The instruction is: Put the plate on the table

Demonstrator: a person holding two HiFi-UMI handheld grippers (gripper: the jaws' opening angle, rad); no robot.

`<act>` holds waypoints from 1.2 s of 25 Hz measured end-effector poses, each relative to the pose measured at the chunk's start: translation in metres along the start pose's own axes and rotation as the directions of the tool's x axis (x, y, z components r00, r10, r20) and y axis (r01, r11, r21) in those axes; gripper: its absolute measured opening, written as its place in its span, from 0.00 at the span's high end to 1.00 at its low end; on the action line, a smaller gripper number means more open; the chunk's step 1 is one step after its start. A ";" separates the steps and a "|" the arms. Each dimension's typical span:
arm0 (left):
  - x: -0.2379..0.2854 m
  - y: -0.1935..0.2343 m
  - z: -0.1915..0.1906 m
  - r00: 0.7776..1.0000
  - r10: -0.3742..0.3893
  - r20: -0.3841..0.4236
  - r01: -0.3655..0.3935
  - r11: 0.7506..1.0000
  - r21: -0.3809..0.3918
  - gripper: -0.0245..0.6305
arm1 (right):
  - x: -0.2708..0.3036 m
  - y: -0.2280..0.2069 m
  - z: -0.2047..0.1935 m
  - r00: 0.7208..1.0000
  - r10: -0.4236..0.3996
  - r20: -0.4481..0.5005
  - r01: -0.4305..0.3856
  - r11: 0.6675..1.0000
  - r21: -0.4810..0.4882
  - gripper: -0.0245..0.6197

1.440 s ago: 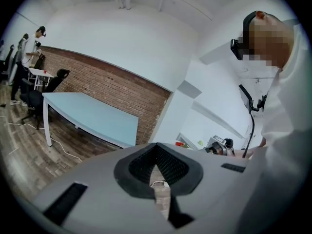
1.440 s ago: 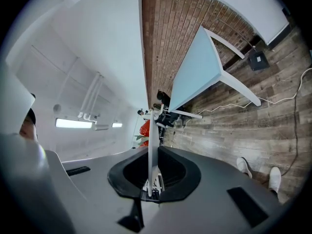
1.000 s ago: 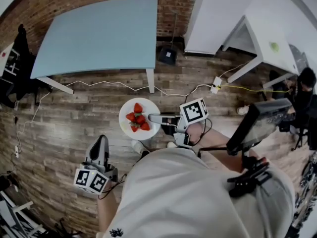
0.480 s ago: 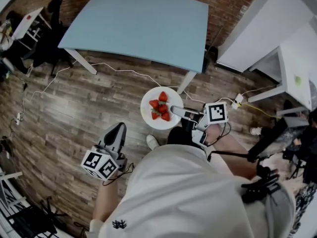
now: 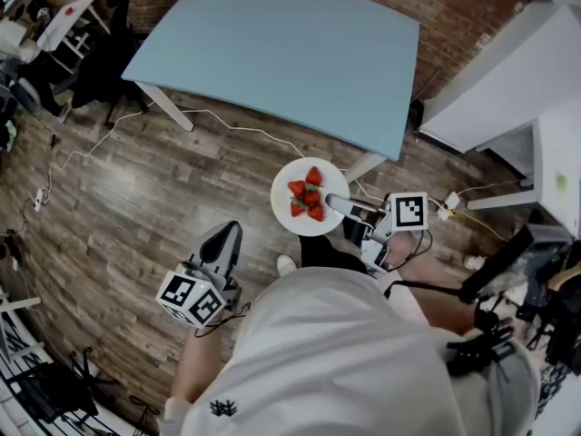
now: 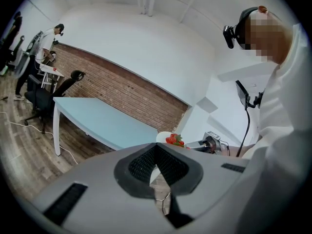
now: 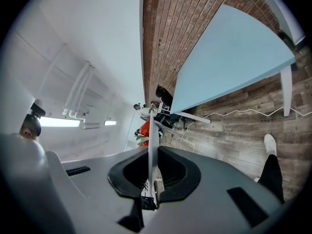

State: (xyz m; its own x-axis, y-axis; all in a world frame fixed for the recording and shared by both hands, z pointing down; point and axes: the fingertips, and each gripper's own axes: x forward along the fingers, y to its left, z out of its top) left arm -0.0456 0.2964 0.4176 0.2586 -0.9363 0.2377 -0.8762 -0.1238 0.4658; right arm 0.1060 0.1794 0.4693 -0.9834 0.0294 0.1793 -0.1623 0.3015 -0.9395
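Note:
A white plate [image 5: 292, 214] with several strawberries [image 5: 307, 198] hangs above the wooden floor, just short of the light blue table [image 5: 281, 53]. My right gripper [image 5: 334, 203] is shut on the plate's right rim. In the right gripper view the plate [image 7: 152, 140] shows edge-on between the pads, strawberries [image 7: 145, 129] beyond. My left gripper [image 5: 229, 231] is lower left of the plate, apart from it; its pads meet with nothing between them in the left gripper view [image 6: 156, 147], where the plate [image 6: 165, 136] and table [image 6: 97, 123] lie ahead.
White desks [image 5: 508, 80] stand at the right, near the table's leg [image 5: 363, 166]. Cables [image 5: 227, 125] run over the floor under the table's near edge. An office chair [image 5: 100, 53] stands at the left. A brick wall [image 5: 454, 7] is behind the table.
Both grippers and the plate have moved toward the table; the table's near edge and leg are now close to the plate. The right gripper keeps its hold on the rim.

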 end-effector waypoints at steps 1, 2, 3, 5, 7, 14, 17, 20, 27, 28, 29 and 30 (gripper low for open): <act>0.010 0.006 0.008 1.000 0.007 0.005 -0.007 1.000 -0.002 0.96 | 0.006 -0.003 0.013 1.000 0.005 -0.001 -0.005 1.000 0.000 0.92; 0.021 0.012 0.017 1.000 0.013 0.009 -0.013 1.000 -0.005 0.96 | 0.012 -0.005 0.027 1.000 0.012 -0.002 -0.012 1.000 -0.001 0.92; 0.033 0.017 0.025 1.000 0.017 0.011 -0.017 1.000 -0.005 0.96 | 0.019 -0.007 0.042 1.000 0.019 -0.002 -0.019 1.000 -0.001 0.92; 0.058 0.025 0.045 1.000 0.017 0.010 -0.017 1.000 0.009 0.96 | 0.031 -0.013 0.072 1.000 0.025 -0.002 -0.025 1.000 0.005 0.92; 0.086 0.034 0.065 1.000 0.014 0.005 -0.014 0.999 0.034 0.96 | 0.043 -0.018 0.101 0.999 0.033 -0.004 -0.033 0.999 0.011 0.92; 0.168 0.061 0.120 1.000 0.031 0.000 -0.031 0.996 0.083 0.96 | 0.068 -0.038 0.189 0.999 0.047 -0.019 -0.047 0.999 0.008 0.92; 0.195 0.073 0.133 0.999 0.032 0.001 -0.032 0.996 0.081 0.96 | 0.078 -0.052 0.217 0.999 0.036 -0.034 -0.036 0.999 -0.003 0.92; 0.213 0.083 0.142 1.000 0.030 0.002 -0.030 0.996 0.081 0.96 | 0.088 -0.065 0.239 0.999 0.032 -0.031 -0.032 0.999 -0.007 0.92; 0.251 0.122 0.177 1.000 -0.022 -0.002 0.022 0.996 0.085 0.96 | 0.132 -0.096 0.298 1.000 -0.017 -0.004 0.017 1.000 -0.012 0.92; 0.256 0.130 0.181 0.999 -0.036 -0.007 0.036 0.996 0.087 0.96 | 0.140 -0.100 0.307 1.000 -0.021 0.010 0.021 1.000 -0.008 0.92; 0.261 0.139 0.185 0.999 -0.049 -0.015 0.050 0.995 0.087 0.96 | 0.149 -0.106 0.316 0.999 -0.028 0.028 0.028 1.000 0.001 0.92; 0.265 0.149 0.189 0.998 -0.063 -0.025 0.065 0.994 0.084 0.96 | 0.158 -0.113 0.324 0.998 -0.041 0.048 0.040 0.999 0.024 0.92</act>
State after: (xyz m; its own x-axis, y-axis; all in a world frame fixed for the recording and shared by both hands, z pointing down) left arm -0.1842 -0.0326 0.3886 0.3232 -0.9181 0.2293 -0.8889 -0.2114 0.4064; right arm -0.0573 -0.1585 0.5095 -0.9786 -0.0292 0.2037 -0.2036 0.2798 -0.9382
